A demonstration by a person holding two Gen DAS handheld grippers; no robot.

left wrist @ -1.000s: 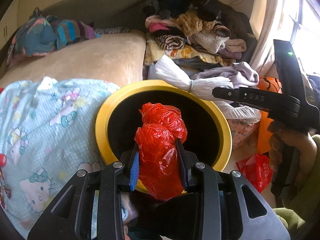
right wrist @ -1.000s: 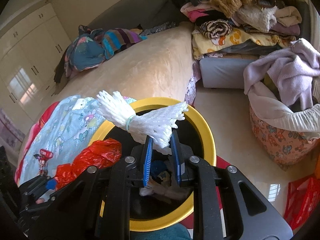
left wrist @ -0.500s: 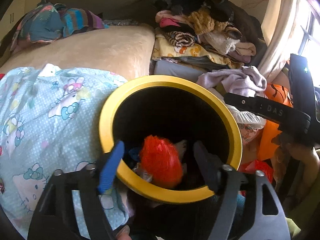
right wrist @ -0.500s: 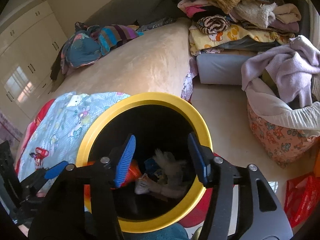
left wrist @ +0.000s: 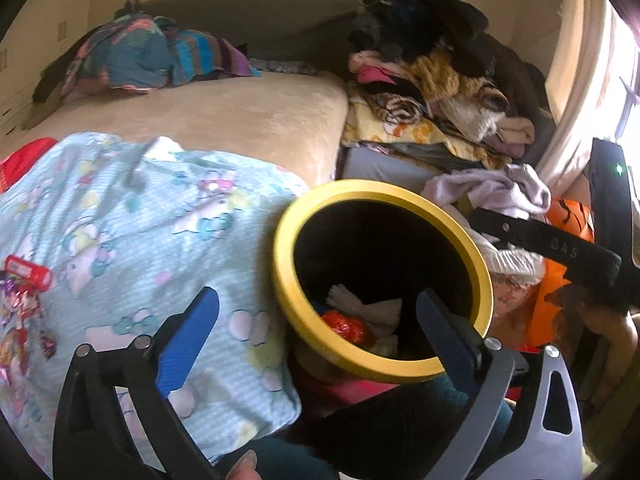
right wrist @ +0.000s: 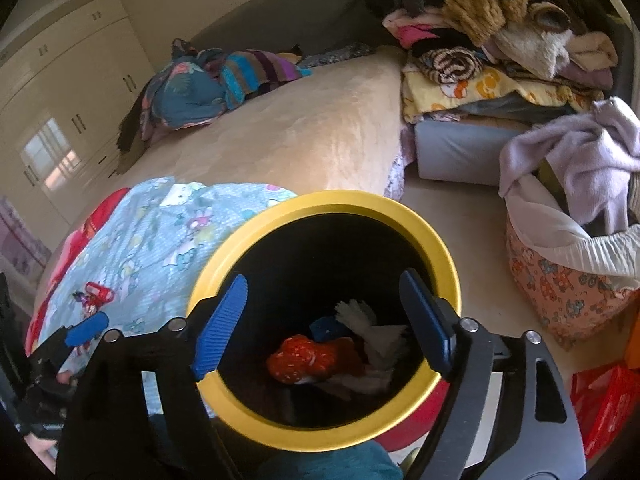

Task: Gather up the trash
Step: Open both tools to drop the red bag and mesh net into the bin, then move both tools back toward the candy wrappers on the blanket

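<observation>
A black bin with a yellow rim (left wrist: 285,280) stands beside the bed. A crumpled red plastic bag (left wrist: 346,326) and a tied white bag (left wrist: 370,308) lie at its bottom. My left gripper (left wrist: 316,298) hangs over the bin's near-left rim, its jaws opening wide with nothing between the pads. In the right wrist view my right gripper (right wrist: 324,284) is above the bin's mouth (right wrist: 440,248), jaws opening and holding nothing, with the red bag (right wrist: 308,356) and white bag (right wrist: 372,328) far below. Shiny red wrappers (left wrist: 24,288) lie on the pale blue cartoon blanket (left wrist: 140,220).
The bed has a beige cover (right wrist: 300,132) with bunched clothes at its far end. A tall clothes pile (right wrist: 500,40) rises on the right. A patterned basket (right wrist: 560,280) with a lilac cloth and a red bag (right wrist: 600,400) sit on the floor.
Both grippers were shut, the left on the red bag and the right on the white bag; both have let go and the bags now lie inside the bin. The left gripper drifted left.
</observation>
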